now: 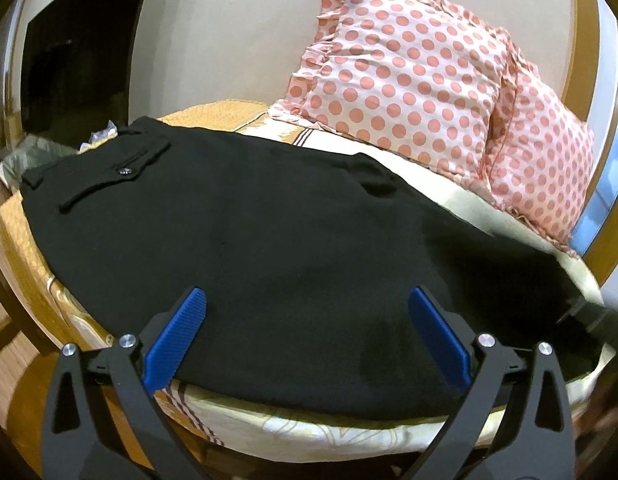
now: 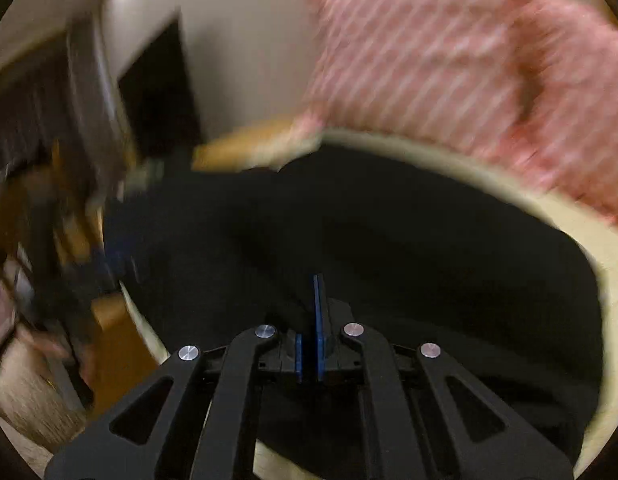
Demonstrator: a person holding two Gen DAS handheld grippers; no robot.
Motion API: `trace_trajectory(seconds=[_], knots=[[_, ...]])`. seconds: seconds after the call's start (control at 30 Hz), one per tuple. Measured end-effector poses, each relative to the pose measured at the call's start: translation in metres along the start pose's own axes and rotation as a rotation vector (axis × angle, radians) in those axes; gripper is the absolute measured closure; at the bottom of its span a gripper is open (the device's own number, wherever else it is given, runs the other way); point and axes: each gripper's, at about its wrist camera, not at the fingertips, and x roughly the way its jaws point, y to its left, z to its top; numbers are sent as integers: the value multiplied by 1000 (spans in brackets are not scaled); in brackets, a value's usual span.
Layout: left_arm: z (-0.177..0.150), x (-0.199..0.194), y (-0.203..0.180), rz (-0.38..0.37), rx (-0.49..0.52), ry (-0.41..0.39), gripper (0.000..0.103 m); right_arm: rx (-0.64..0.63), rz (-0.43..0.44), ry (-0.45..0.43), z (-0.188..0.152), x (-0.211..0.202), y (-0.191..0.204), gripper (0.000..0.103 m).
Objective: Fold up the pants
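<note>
Black pants [image 1: 269, 232] lie spread flat on the bed, the waistband and a buttoned back pocket [image 1: 121, 168] at the far left. My left gripper [image 1: 307, 300] is open, its blue pads [image 1: 177, 340] wide apart over the near edge of the pants, holding nothing. In the right wrist view, which is motion-blurred, the pants [image 2: 389, 232] fill the middle. My right gripper [image 2: 318, 280] is shut just above the black cloth; black fabric bunches around its blue pads [image 2: 319, 320], so it seems pinched on the pants.
A pink polka-dot pillow [image 1: 409, 68] leans against the wall at the back right of the bed [image 1: 309, 424]; it is a pink blur in the right wrist view [image 2: 449, 60]. A dark screen [image 1: 73, 64] stands at the far left. Wooden floor [image 1: 13, 364] lies left.
</note>
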Motion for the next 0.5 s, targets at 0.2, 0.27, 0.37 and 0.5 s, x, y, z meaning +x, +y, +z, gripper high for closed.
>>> trace_trajectory(seconds=[0.2,0.27,0.37,0.5], knots=[[0,-2,4,-36,-7,-2,2,96,-54,-128,15,-14,-12,98],[-1,-2,3,-28,3,-5,2,150,-76,-182,16,-17,-13,98],[-1,-4,4,-37,-7,-13,2,44,-53,-52,17,12,8,98],[7,-24,27,-104,-115,-51,2,-93,2,27,5,18,34,68]])
